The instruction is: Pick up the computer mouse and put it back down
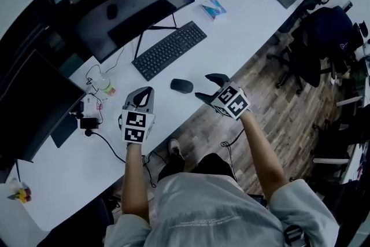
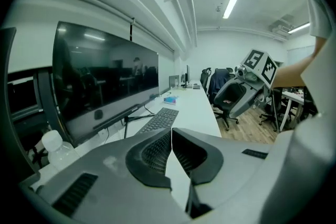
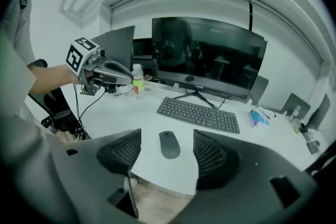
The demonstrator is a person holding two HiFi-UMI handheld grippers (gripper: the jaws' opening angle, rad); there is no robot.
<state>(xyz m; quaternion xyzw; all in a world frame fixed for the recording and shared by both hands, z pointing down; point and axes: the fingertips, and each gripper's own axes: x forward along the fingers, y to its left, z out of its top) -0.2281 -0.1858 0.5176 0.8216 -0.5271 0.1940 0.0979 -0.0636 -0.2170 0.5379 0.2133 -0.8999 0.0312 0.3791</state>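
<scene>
Left hand-held gripper (image 2: 171, 136), jaws together with nothing between, white desk (image 2: 202, 107) and keyboard (image 2: 160, 119) beyond.

Item: computer mouse (image 1: 181, 85). Quantity: one. The body is a low, rounded oval, dark grey to black, with a smooth top; no cord can be made out. It is laid flat and right way up on the white surface (image 1: 243, 32), near the front edge and just in front of the keyboard (image 1: 169, 50), apart from it. In the right gripper view it is framed between the parted jaws of the right tongs (image 1: 203, 85), ahead of their tips and touched by neither.
</scene>
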